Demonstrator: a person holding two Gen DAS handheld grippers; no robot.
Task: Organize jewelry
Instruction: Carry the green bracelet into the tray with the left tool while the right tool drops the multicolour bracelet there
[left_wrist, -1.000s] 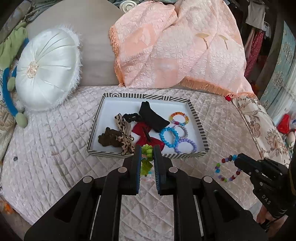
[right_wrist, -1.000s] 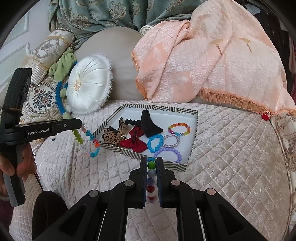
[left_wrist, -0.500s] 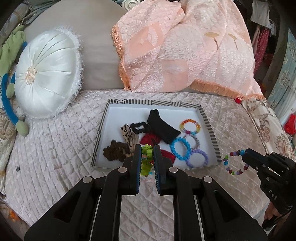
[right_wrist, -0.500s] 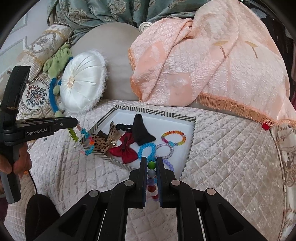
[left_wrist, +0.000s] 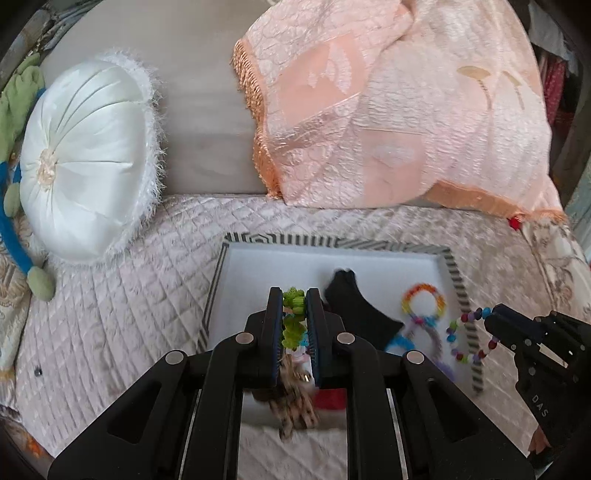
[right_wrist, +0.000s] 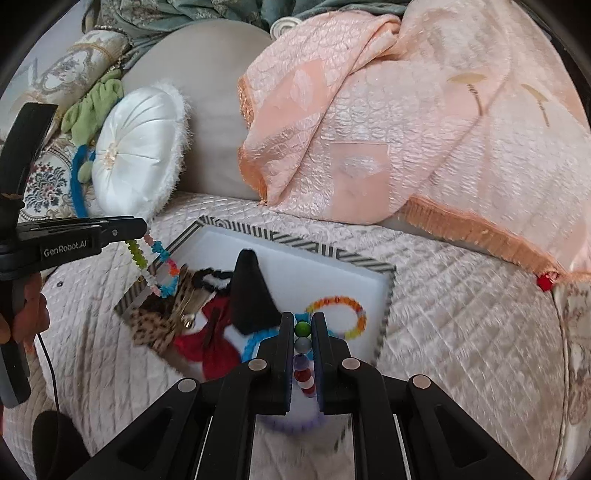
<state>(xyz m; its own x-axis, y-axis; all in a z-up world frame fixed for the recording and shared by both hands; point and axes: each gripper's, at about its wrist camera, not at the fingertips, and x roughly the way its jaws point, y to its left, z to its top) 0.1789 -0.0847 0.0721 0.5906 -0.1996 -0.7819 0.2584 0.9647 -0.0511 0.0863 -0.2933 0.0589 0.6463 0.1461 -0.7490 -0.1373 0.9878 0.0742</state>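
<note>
Both grippers hold bead bracelets over the tray on the bed.
Bed (left_wrist: 110, 314) carries the striped tray (left_wrist: 456, 273) of hair bows and bracelets. Left gripper (left_wrist: 294, 299) fingers clenched on a green-beaded bracelet (right_wrist: 159, 260), above the tray's left part; right gripper (right_wrist: 303, 321) fingers clenched on a multicolor bracelet (left_wrist: 467, 338), above the tray's right edge.

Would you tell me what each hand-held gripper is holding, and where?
Left hand-held gripper pinches a multicoloured bracelet at its green beads; right hand-held gripper pinches a beaded bracelet along its strand.
</note>
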